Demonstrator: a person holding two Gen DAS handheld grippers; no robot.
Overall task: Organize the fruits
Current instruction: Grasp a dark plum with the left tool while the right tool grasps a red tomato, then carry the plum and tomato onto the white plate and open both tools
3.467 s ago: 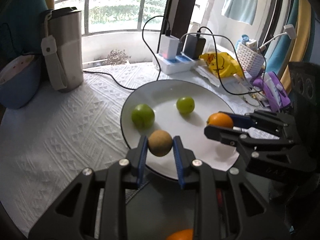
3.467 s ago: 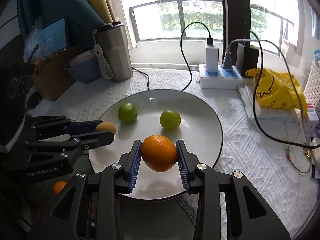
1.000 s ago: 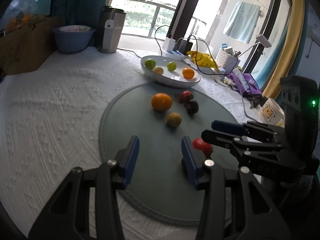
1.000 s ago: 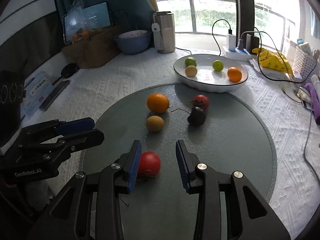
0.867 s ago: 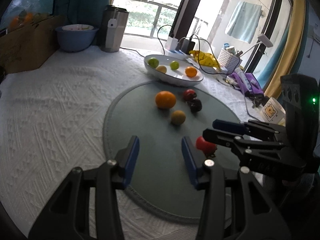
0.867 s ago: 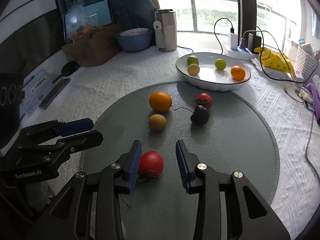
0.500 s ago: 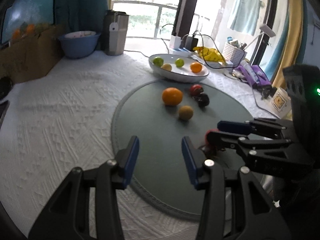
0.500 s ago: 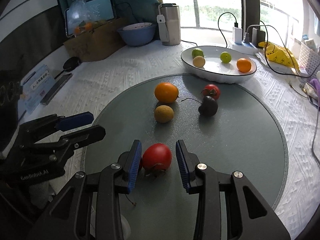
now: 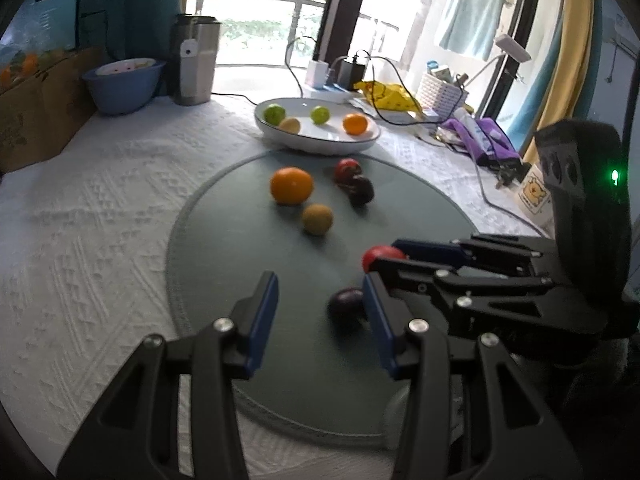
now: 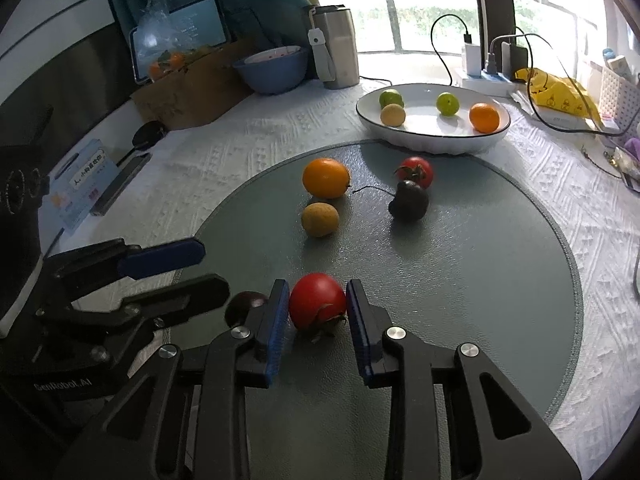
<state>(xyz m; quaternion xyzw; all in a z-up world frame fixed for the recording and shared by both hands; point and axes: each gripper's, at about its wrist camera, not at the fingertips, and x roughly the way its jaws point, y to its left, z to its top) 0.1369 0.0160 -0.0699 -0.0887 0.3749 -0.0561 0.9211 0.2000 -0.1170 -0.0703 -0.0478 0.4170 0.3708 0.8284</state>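
A white plate (image 10: 432,142) at the back holds two green fruits, a tan fruit and a small orange (image 10: 484,117). On the round grey mat (image 10: 460,264) lie a large orange (image 10: 325,178), a tan fruit (image 10: 319,219), a red tomato (image 10: 416,171) and a dark fruit (image 10: 410,201). My right gripper (image 10: 317,307) has its pads against a red tomato (image 10: 316,305) that rests on the mat. My left gripper (image 9: 320,312) is open, with a dark purple fruit (image 9: 347,307) between its fingers near the right pad.
A steel tumbler (image 10: 334,46), a blue bowl (image 10: 270,68) and a cardboard box (image 10: 192,88) stand at the back left. A power strip with cables (image 10: 488,72), a yellow bag (image 10: 556,88) and a white basket (image 10: 616,92) are at the back right. A white textured cloth (image 9: 80,220) covers the table.
Both grippers came back from the plate, leaving the tan fruit and small orange there. The right fingers have closed in on the red tomato. The left gripper moved right, bringing the dark fruit between its fingers.
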